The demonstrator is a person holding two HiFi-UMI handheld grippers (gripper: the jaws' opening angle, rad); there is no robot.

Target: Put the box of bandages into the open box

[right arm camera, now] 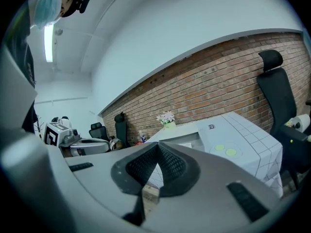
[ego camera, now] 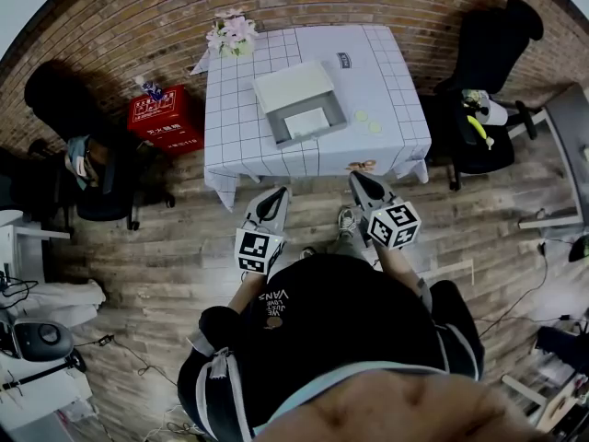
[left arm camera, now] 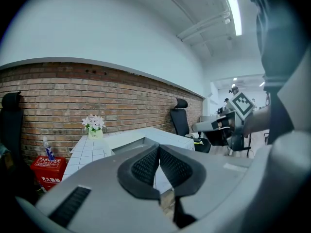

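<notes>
The open grey box (ego camera: 296,88) stands on the table with the white checked cloth (ego camera: 396,90), its lid tilted back. Something flat and white (ego camera: 308,121) lies inside it; I cannot tell whether that is the box of bandages. My left gripper (ego camera: 278,192) and right gripper (ego camera: 355,178) hover side by side over the wooden floor, just short of the table's near edge, both pointing at it. In the left gripper view the left gripper (left arm camera: 158,147) has its pads touching at the tip, with nothing between them. The right gripper (right arm camera: 158,145) is shut and empty too.
A vase of flowers (ego camera: 232,35) stands at the table's far left corner. Two pale green discs (ego camera: 367,121) lie right of the box. A red crate (ego camera: 166,118) sits on the floor left of the table. Black office chairs (ego camera: 488,81) flank it on both sides.
</notes>
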